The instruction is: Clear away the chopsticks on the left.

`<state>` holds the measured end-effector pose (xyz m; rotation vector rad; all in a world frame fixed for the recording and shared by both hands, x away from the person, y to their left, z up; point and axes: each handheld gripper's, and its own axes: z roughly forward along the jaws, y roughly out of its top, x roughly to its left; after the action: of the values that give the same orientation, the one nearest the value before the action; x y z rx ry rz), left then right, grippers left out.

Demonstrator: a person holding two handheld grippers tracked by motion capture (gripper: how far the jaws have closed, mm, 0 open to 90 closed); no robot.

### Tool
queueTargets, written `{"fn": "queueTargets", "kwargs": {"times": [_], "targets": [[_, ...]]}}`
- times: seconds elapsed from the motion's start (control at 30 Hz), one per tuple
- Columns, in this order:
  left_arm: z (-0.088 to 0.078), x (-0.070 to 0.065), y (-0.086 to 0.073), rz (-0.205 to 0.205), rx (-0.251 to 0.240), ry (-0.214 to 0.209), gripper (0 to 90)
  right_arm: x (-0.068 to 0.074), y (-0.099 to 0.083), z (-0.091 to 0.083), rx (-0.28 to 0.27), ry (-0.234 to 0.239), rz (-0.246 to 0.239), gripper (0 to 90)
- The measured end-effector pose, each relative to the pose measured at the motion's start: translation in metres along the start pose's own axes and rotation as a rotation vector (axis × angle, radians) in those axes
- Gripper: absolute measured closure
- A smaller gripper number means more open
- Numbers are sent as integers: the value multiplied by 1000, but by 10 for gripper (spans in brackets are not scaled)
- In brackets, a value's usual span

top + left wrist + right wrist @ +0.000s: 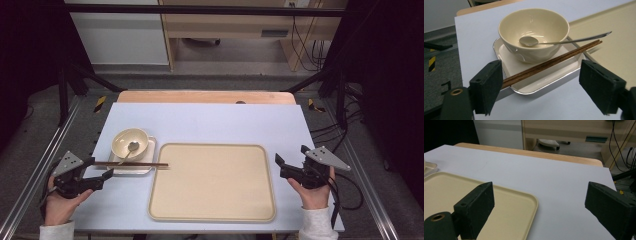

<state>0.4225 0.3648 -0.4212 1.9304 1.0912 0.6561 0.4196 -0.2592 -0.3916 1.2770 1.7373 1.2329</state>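
Left gripper (541, 85): jaws wide open, holding nothing; chopsticks (551, 62) end beside one jaw.
Right gripper (539, 207): jaws wide open, empty, over tray (506, 220) edge.
Left gripper view: spoon (529, 41) in bowl (534, 25).

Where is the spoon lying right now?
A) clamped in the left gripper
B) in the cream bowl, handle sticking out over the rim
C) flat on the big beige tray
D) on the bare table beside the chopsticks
B: in the left gripper view the spoon has its scoop inside the bowl and its handle leaning out over the rim, above the chopsticks that lie across the small tray.
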Motion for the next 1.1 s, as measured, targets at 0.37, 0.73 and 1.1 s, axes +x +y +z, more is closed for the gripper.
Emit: {"fn": "queueTargets", "kwargs": {"times": [0.37, 0.73, 1.1], "targets": [[19, -3, -6, 39, 74, 10, 375, 2, 0, 2, 7, 6, 0, 91], [36, -5, -6, 98, 122, 16, 505, 3, -1, 4, 13, 9, -7, 94], [47, 0, -4, 120, 126, 30, 656, 5, -2, 7, 21, 10, -6, 96]]}}
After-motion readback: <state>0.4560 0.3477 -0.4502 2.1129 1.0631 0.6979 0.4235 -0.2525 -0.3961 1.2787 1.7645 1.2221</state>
